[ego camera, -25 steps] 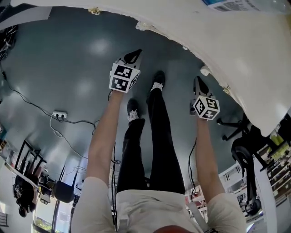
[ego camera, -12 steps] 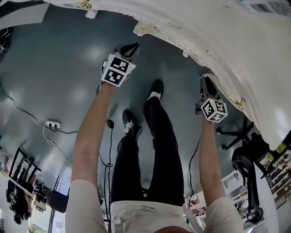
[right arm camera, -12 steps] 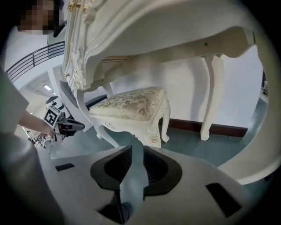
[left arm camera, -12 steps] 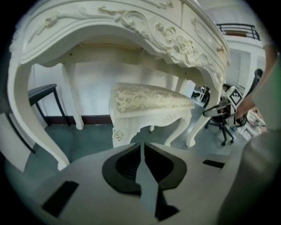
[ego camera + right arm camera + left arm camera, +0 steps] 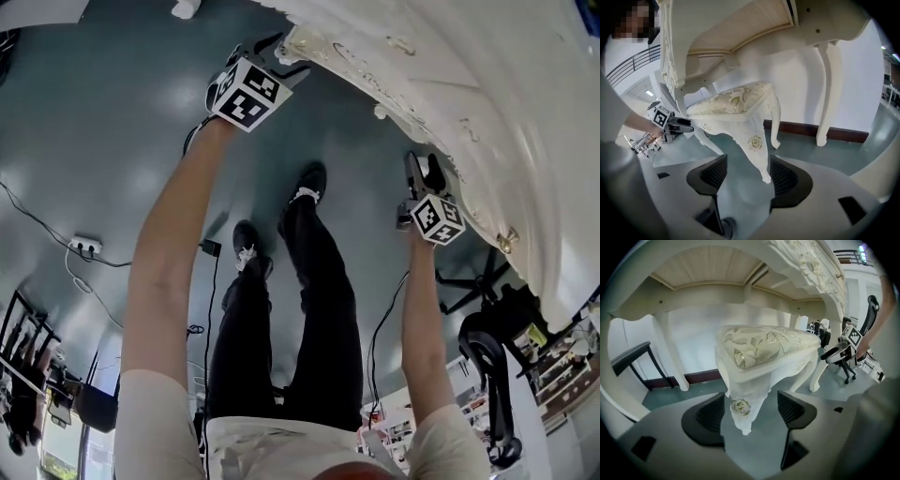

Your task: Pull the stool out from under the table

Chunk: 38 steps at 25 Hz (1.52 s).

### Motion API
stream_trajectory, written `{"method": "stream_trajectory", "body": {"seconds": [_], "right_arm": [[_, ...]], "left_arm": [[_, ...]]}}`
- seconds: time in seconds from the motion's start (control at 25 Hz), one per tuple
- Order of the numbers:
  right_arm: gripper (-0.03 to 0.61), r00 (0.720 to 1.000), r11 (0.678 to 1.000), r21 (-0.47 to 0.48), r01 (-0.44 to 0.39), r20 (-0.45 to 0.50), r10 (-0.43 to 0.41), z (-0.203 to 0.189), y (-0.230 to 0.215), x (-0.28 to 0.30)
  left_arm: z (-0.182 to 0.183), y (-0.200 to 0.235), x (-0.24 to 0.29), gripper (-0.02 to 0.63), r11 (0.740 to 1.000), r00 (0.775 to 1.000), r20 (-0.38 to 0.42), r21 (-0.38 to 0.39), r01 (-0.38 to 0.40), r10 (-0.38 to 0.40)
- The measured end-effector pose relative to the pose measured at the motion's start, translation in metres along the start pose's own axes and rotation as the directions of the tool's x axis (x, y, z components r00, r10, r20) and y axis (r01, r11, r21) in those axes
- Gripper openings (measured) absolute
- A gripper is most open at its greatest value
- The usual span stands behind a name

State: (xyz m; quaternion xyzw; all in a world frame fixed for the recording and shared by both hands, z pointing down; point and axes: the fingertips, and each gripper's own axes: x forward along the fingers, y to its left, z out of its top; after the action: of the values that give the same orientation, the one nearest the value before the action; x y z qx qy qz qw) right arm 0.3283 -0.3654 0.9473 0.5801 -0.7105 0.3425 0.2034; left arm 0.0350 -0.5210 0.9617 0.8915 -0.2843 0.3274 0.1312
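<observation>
jaws spread at both front corners, nothing gripped yet

head view: both arms reach down and forward to the carved edge of the table. the left gripper sits at the edge's upper end, the right gripper further along the same edge, well apart from it. the tabletop hides the stool here.

left gripper view: the stool stands tucked beneath the table, its cushioned seat just ahead of and above the fingers. its near corner leg drops straight into the gap between the pads, closer to the left-hand pad than the right; whether it brushes that pad i cannot tell, but neither pad presses on it. the jaws have just been opening and stand wide apart, with the leg between them.

right gripper view: the other front leg hangs between this gripper's pads, its foot reaching down into the gap and free of both. these jaws too have just been opening and stand apart. the seat's long side runs across from this corner to the far one, where the left gripper shows.

judgement: the coming move turns on each leg lying dead ahead, inside its own gripper's gap. each hand is nearest its own corner, so closing both and drawing back evenly, square to the seat's long side, looks the way out.
</observation>
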Motion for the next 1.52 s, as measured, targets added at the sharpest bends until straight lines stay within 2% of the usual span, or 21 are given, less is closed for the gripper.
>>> {"method": "stream_trajectory", "body": {"seconds": [0.12, 0.32, 0.56, 0.84, 1.16, 1.52], "right_arm": [[0.284, 1.0, 1.0, -0.02, -0.001, -0.021, 0.001, 0.003, -0.005, 0.014], [0.285, 0.997, 0.998, -0.047, 0.036, -0.065, -0.039, 0.006, -0.017, 0.032], [0.287, 0.996, 0.998, -0.058, -0.02, -0.086, 0.015, 0.017, -0.005, 0.057], [0.285, 0.994, 0.986, -0.158, 0.044, -0.087, -0.059, 0.014, -0.013, 0.058], [0.285, 0.993, 0.988, -0.144, 0.052, -0.1, -0.067, 0.0, -0.001, 0.053], [0.285, 0.995, 0.99, -0.131, 0.046, -0.084, -0.057, -0.03, 0.017, 0.02]], "left_arm": [[0.0, -0.006, 0.011, 0.376, 0.999, 0.999, -0.011, 0.009, 0.037, -0.037], [0.001, -0.009, 0.02, 0.374, 0.999, 0.999, -0.016, 0.016, 0.043, -0.043], [0.002, -0.002, 0.025, 0.374, 0.999, 0.999, -0.006, -0.015, 0.036, -0.036], [0.008, -0.001, 0.029, 0.366, 0.999, 1.0, -0.007, -0.027, 0.025, -0.025], [-0.011, -0.005, 0.022, 0.35, 0.999, 0.999, -0.037, -0.033, 0.013, -0.014], [-0.027, -0.034, -0.01, 0.35, 1.0, 0.999, -0.029, -0.022, 0.019, -0.02]]}}
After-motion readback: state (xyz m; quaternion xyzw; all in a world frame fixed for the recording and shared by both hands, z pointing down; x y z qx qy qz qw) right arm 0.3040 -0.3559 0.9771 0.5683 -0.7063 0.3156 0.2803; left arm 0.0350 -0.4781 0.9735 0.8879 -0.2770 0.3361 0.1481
